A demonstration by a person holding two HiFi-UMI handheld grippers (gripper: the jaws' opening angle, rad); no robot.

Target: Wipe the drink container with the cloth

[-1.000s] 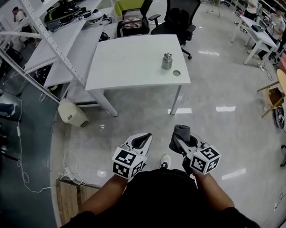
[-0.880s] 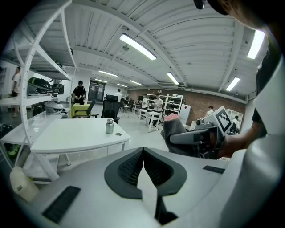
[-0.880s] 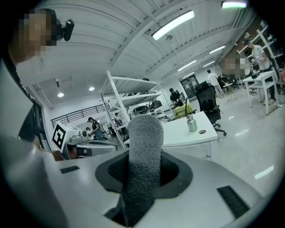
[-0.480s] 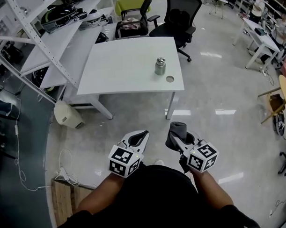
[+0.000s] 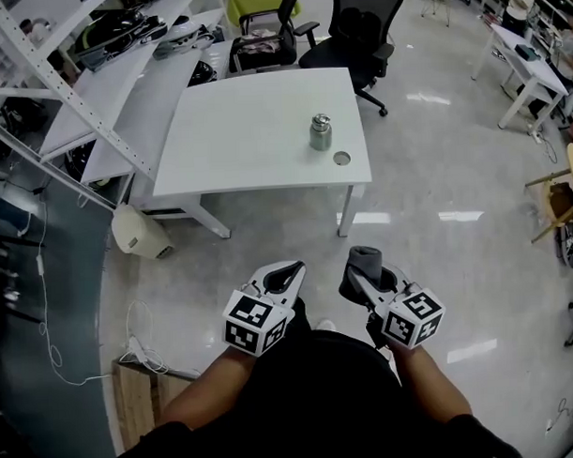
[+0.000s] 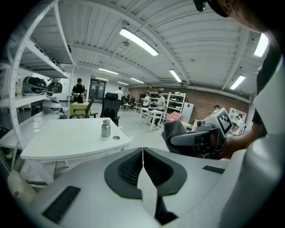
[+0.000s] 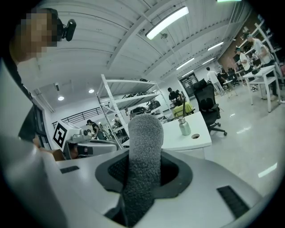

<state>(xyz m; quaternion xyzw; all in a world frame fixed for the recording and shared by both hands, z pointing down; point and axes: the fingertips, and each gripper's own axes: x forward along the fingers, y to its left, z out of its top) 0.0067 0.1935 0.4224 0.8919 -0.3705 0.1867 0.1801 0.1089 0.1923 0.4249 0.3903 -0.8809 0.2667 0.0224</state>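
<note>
- Since the earlier frame the table and the metal bottle on it have shifted slightly left and lower in the head view. Both grippers keep much the same place at lower centre.
- The metal bottle stands upright near the right front corner of the table, above centre in the head view. It is well apart from both grippers, and nothing touches it.
- A round hole in the tabletop lies just beside the bottle, toward the front edge.
- The cloth, grey and fuzzy, is clamped between the jaws of the right gripper. In the right gripper view it sticks up past the jaw tips as a rounded roll.
- The left gripper has its jaws closed together with nothing between them, as the left gripper view confirms.
- The two grippers are side by side over the glossy floor, short of the table, and point toward it.
- A black office chair stands behind the table at upper centre.
- A white shelving rack runs along the upper left.
</note>
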